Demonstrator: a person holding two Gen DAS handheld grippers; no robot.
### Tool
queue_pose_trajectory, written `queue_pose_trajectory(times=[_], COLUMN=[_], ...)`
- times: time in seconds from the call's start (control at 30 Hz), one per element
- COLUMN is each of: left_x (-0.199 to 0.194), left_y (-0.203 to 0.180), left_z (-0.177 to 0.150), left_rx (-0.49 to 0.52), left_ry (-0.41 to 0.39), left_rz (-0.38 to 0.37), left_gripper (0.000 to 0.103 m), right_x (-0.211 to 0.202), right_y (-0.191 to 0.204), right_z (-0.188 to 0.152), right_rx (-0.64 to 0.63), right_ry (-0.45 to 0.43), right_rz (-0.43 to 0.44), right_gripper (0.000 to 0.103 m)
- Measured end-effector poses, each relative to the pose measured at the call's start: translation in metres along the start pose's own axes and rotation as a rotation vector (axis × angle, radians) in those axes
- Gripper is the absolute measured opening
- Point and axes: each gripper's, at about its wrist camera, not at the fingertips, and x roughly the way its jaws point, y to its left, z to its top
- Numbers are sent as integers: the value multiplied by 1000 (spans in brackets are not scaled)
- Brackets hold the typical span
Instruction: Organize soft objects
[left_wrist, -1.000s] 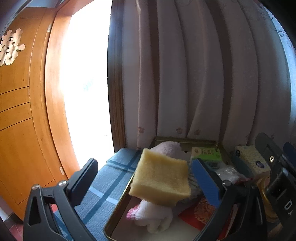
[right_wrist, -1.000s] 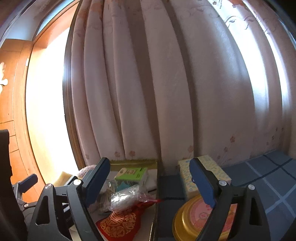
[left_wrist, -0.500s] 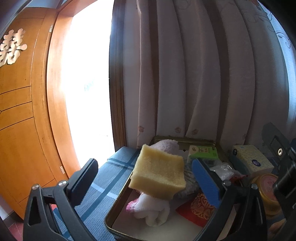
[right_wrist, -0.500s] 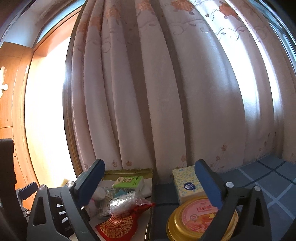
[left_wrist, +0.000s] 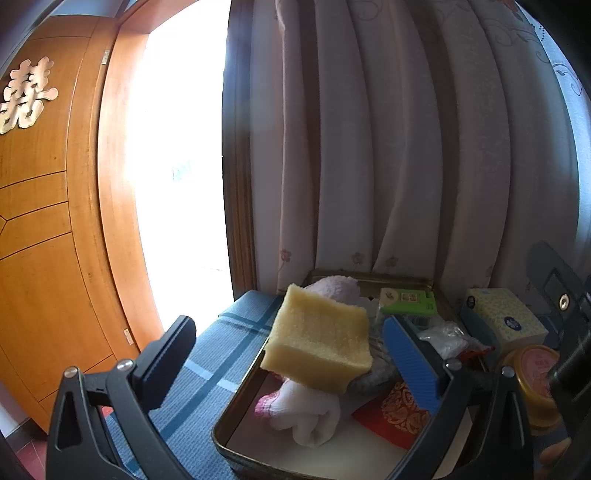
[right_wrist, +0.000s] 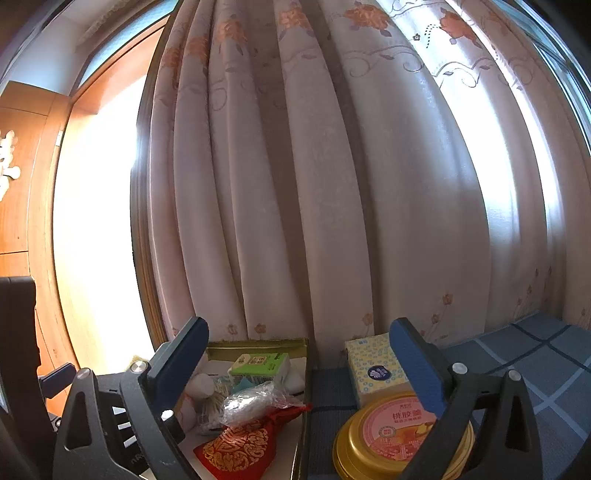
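Partly hidden under sponge (left_wrist: 319, 341): towel (left_wrist: 310, 413) in tray (left_wrist: 236, 395).

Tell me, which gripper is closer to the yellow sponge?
Left. The yellow sponge sits right between the open fingers of the left gripper, over the tray. The right gripper is off to the side, near the round gold tin.

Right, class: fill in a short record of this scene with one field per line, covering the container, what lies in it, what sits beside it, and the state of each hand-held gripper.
container: gold metal tray on a blue checked cloth
on top: yellow sponge, resting on a white rolled towel
also inside: red embroidered pouch, green box, clear plastic bag
beside tray: tissue box, round gold tin
left hand-held gripper: open, holding nothing
right hand-held gripper: open, just widened, nothing between its jaws
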Motion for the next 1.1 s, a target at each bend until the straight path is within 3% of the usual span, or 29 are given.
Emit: queue_pose_trajectory(times=[1.1], left_x=[-2], left_y=[5], left_z=[-1], left_rx=[2], left_ry=[-11], left_rz=[-12], left_gripper=[102], right_x=[-7], right_y=[-3], right_z=[1], right_rx=[12], right_ry=[-41], right_rz=[-16], right_gripper=[100])
